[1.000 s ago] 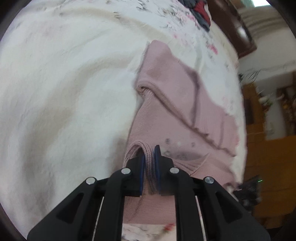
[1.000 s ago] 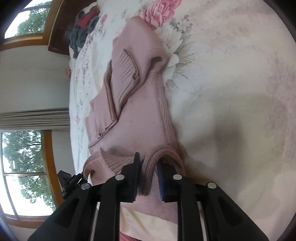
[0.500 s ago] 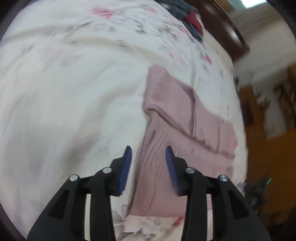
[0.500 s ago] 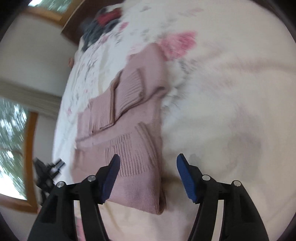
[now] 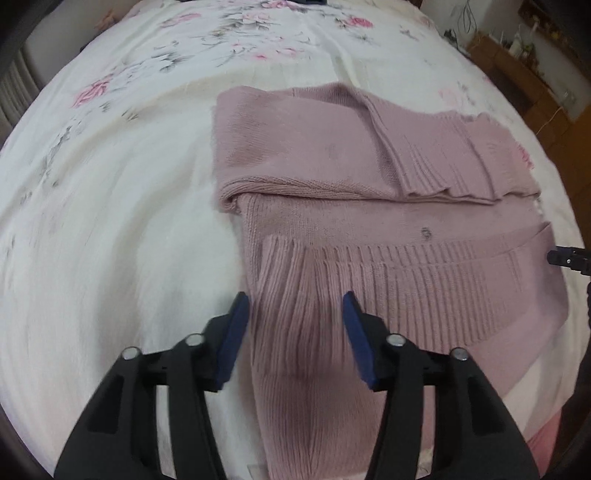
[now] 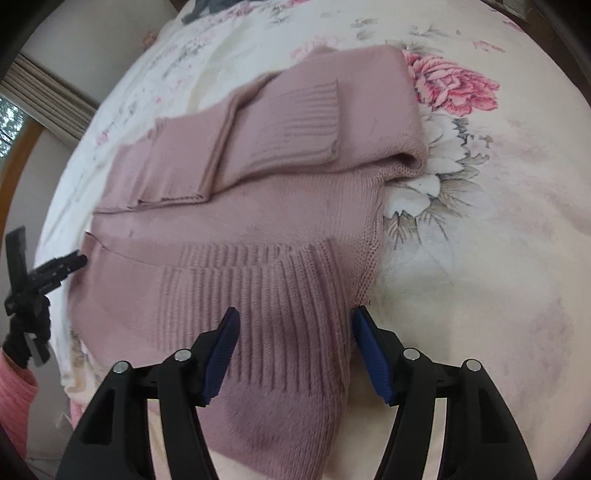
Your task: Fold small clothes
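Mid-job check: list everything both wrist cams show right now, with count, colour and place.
sweater: one, dusty pink knit, folded, lying on the bed.
bedsheet: one, cream with pink flowers, under the sweater.
dark clothes: one pile, grey, far end of bed.
wooden furniture: brown, beyond the bed's right side.
window: one, wood-framed, far left in the right wrist view.
left gripper: black, blue pads, open over the sweater's near left edge.
right gripper: black, blue pads, open over the near right edge.
sleeve: pink, lower left.

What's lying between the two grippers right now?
Only the pink sweater, lying folded on the floral sheet; both wrist views show it spanning from left gripper to right gripper.
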